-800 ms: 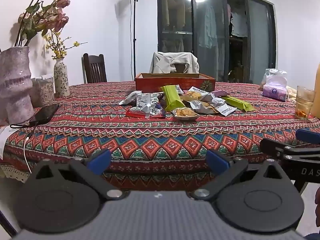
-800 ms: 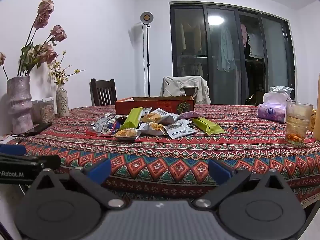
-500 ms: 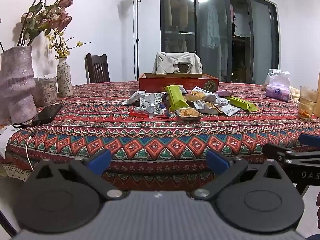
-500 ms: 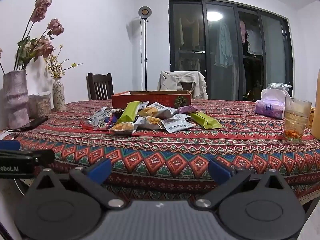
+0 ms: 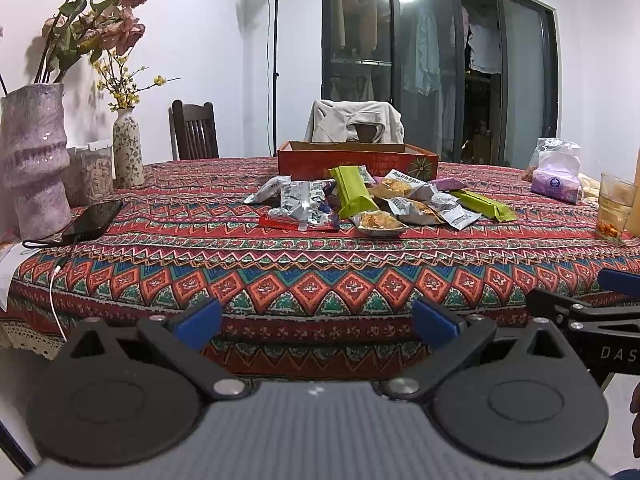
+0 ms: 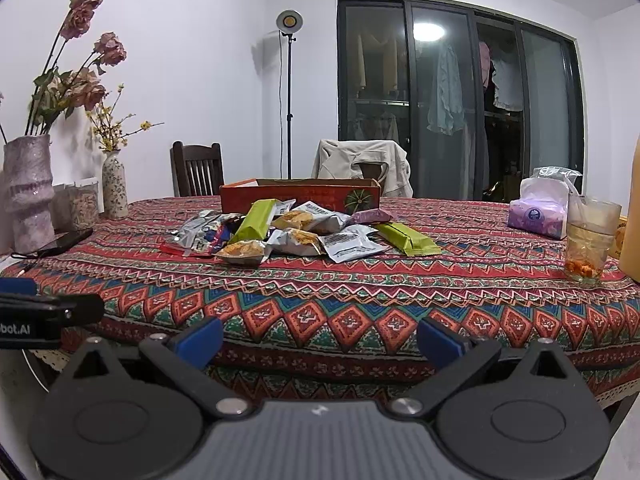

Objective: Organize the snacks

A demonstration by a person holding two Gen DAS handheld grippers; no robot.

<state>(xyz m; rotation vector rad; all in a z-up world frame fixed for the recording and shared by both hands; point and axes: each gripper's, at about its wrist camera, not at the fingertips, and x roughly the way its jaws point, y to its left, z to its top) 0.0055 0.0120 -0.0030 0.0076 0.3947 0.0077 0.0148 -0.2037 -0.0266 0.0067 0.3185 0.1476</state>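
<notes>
Snack packets (image 5: 372,204) lie in a loose heap mid-desk, silver and green wrappers overlapping, just in front of an open red box (image 5: 356,160). One green packet (image 6: 406,238) lies at the heap's right edge. The desk (image 5: 304,264) carries a patterned red cloth. A phone (image 5: 94,222) lies near the left edge beside a pale vase (image 5: 34,160); a glass (image 6: 590,240) and tissue pack (image 6: 538,216) sit far right. Left hand-held gripper (image 5: 316,320) and right hand-held gripper (image 6: 320,338) hover short of the desk's near edge, well apart from the snacks, jaws spread wide, nothing between them.
</notes>
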